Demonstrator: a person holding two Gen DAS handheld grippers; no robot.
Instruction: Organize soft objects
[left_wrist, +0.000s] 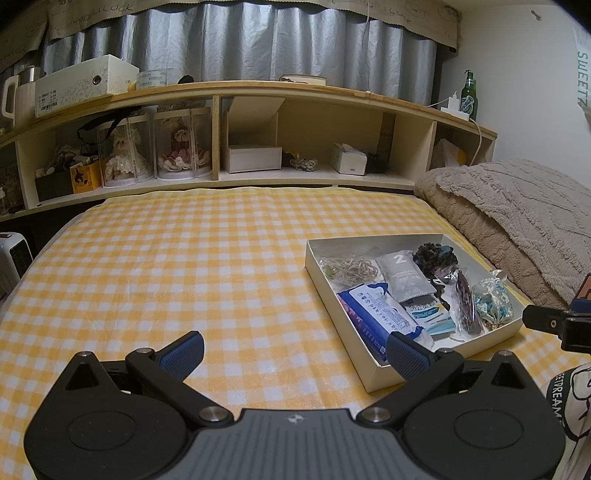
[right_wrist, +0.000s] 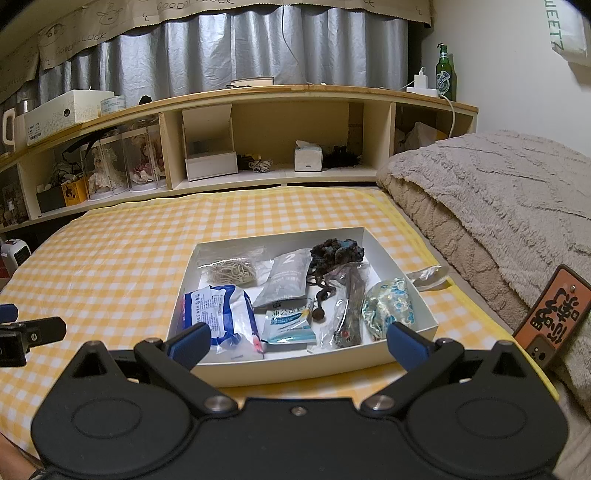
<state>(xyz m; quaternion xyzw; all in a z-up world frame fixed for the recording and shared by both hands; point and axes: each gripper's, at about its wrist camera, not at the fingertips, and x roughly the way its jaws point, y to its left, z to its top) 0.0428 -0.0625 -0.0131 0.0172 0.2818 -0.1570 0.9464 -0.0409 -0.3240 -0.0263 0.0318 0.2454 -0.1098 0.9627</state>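
A shallow white box (right_wrist: 399, 266) (left_wrist: 314, 266) lies on the yellow checked bedsheet, filled with soft items. Inside it are a blue-and-white wipes pack (right_wrist: 218, 314) (left_wrist: 376, 314), a grey sachet marked 2 (right_wrist: 286, 282) (left_wrist: 404, 275), a bag of rubber bands (right_wrist: 231, 273) (left_wrist: 351, 267), a dark crocheted pouch (right_wrist: 338, 253) (left_wrist: 436, 254), a floral fabric pouch (right_wrist: 388, 306) (left_wrist: 493, 301), a mask packet (right_wrist: 290, 321) and a clear bag with a dark item (right_wrist: 349, 302). My right gripper (right_wrist: 297, 343) is open just before the box's near wall. My left gripper (left_wrist: 295, 350) is open over bare sheet, left of the box.
A folded beige fleece blanket (right_wrist: 498, 192) (left_wrist: 517, 214) lies right of the box. A wooden headboard shelf (right_wrist: 258, 92) holds dolls, boxes and a green bottle (right_wrist: 446, 74). An orange tag (right_wrist: 550, 314) rests against the blanket. A white heater (left_wrist: 11, 258) stands beside the bed at left.
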